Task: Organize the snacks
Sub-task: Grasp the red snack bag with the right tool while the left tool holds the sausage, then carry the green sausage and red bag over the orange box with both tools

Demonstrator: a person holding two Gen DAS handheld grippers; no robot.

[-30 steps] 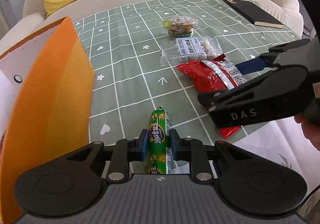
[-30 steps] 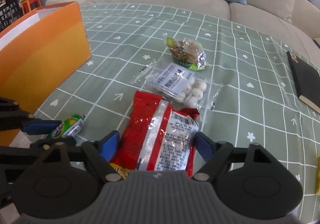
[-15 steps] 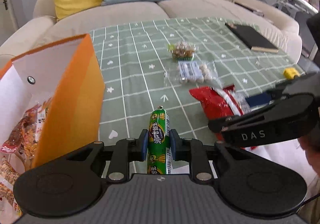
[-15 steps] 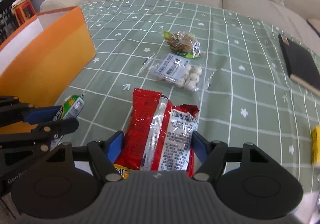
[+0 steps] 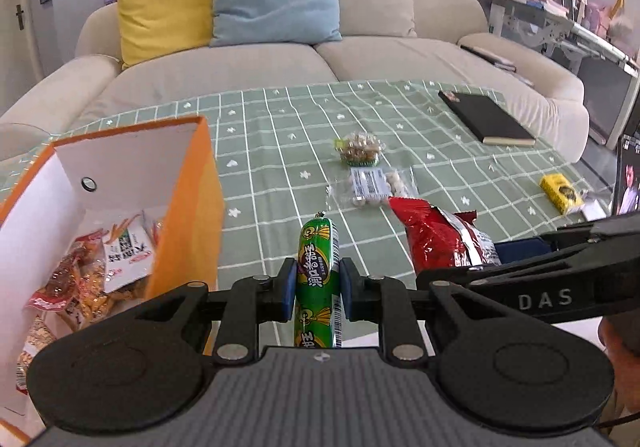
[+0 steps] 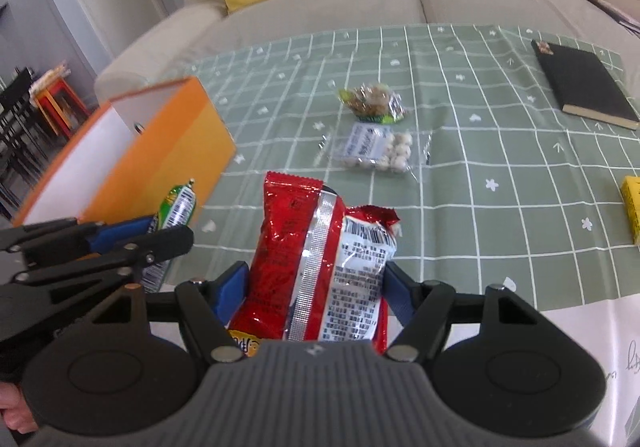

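My left gripper (image 5: 318, 287) is shut on a green sausage stick (image 5: 318, 267), held up beside the open orange paper bag (image 5: 192, 207), which has several snack packs inside. My right gripper (image 6: 316, 287) is shut on a red snack packet (image 6: 316, 247), lifted off the green checked tablecloth (image 6: 480, 167). In the right wrist view the left gripper (image 6: 132, 243) and the sausage stick (image 6: 178, 207) show at the left, next to the orange bag (image 6: 160, 155). A clear pack of white balls (image 6: 376, 149) and a small nut pack (image 6: 372, 101) lie on the cloth further off.
A black notebook (image 6: 580, 87) lies at the far right of the table and a yellow box (image 6: 632, 207) near its right edge. A beige sofa (image 5: 360, 55) with yellow and blue cushions stands behind the table. A person's hand (image 5: 620, 347) holds the right gripper.
Both grippers have risen with their snacks. The red packet has come off the cloth. The orange bag's inside has come into the left wrist view, and the sofa fills more of both views.
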